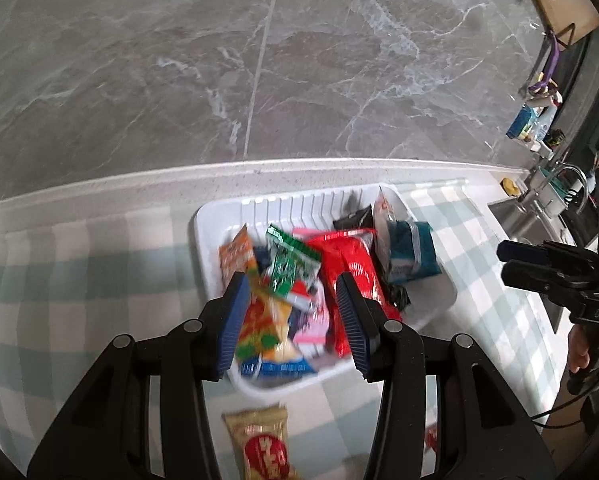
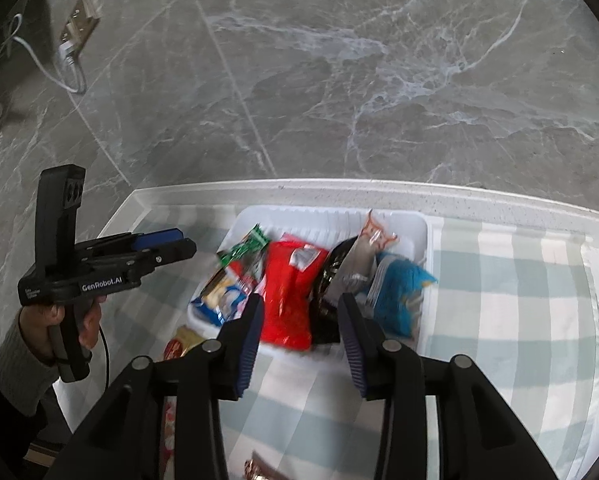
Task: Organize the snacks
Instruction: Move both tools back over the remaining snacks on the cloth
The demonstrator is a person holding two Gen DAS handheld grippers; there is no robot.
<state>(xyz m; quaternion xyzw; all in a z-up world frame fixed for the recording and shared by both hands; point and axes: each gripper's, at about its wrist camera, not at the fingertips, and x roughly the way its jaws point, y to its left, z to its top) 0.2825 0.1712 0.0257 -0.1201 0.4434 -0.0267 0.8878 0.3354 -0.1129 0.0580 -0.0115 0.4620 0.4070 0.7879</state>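
Note:
A white tray [image 1: 219, 216] on the checked cloth holds several snack packets: a red one [image 1: 351, 256], a green one [image 1: 289, 258], an orange one [image 1: 235, 252] and a teal one [image 1: 413, 254]. My left gripper [image 1: 291, 284] hovers open over the tray's near left part, its pads apart from the packets below. My right gripper [image 2: 301, 304] is open above the tray's [image 2: 427, 232] near edge, over the red packet [image 2: 291, 280], with nothing between its pads. A gold packet [image 1: 261, 448] with a red circle lies on the cloth in front of the tray.
The green-and-white checked cloth [image 2: 499, 320] covers a white counter that ends at a grey marble wall [image 1: 299, 60]. A steel sink [image 1: 515, 216] with a tap and small bottles lies to the right. A wall socket [image 2: 73, 36] with a cable is at far left.

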